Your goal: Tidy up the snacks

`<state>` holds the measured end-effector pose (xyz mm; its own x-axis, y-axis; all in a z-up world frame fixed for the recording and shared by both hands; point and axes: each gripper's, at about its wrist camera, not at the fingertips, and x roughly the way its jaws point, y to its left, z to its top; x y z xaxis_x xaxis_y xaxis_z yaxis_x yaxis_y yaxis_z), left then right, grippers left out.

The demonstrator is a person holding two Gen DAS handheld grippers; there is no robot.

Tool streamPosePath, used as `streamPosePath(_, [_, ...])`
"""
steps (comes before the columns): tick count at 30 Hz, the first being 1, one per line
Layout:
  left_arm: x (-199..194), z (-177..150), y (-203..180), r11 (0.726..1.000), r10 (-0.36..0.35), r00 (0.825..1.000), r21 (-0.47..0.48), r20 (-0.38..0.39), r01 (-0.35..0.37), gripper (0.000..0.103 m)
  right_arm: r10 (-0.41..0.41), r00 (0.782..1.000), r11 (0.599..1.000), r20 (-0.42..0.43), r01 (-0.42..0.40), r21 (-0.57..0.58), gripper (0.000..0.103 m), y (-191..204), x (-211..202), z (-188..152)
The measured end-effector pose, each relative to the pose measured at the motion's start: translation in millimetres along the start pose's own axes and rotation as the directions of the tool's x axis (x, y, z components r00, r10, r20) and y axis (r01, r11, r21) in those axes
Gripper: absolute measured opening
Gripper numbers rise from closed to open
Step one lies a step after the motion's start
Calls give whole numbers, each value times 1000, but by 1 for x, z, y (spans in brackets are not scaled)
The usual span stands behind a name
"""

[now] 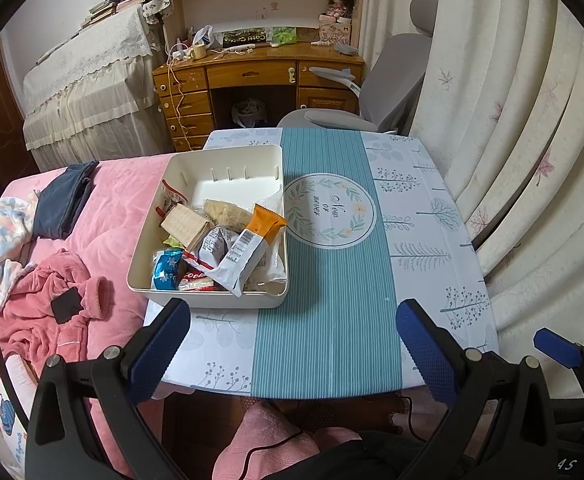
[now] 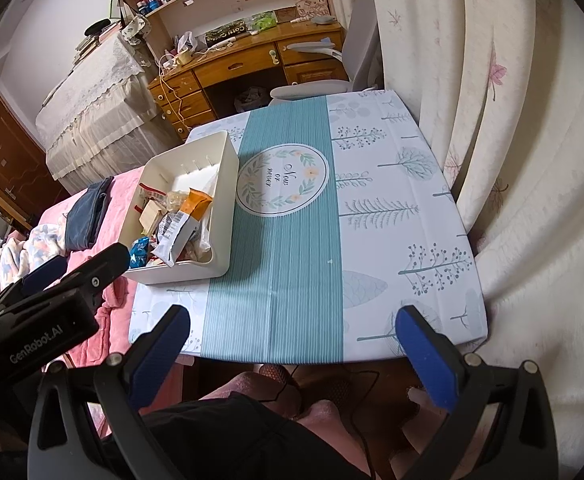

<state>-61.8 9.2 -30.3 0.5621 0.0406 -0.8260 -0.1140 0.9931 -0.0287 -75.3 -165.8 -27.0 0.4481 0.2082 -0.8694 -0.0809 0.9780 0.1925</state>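
Left wrist view: a table [image 1: 423, 240] under a cloth with a teal striped middle band and a round "Now or never" emblem [image 1: 329, 210]. A bed [image 1: 112, 208] with a pink cover lies along the table's left edge; a wooden desk [image 1: 260, 76] and grey chair [image 1: 387, 80] stand beyond its far edge; curtains [image 1: 511, 120] hang along its right edge. A white bin [image 1: 212, 300] sits on the table's left part, just left of the emblem and touching the teal band. The snacks [image 1: 212, 248] are heaped in the bin's near half; its far half is bare. Topmost is an orange-and-white packet [image 1: 252, 248] leaning over the right wall; a blue packet [image 1: 166, 268] lies in the near left corner. The left gripper [image 1: 292, 340] hovers above the table's near edge, jaws spread wide, holding nothing. The right gripper [image 2: 292, 344], in its own view, hangs over the same near edge, jaws likewise wide apart and empty.
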Motion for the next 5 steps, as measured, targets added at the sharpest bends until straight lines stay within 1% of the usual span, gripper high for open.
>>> streamPosePath(5, [-3, 0, 0, 1000, 0, 1000, 2, 4, 0, 102, 1, 1000, 1000, 0, -1, 1, 103, 0, 0, 0])
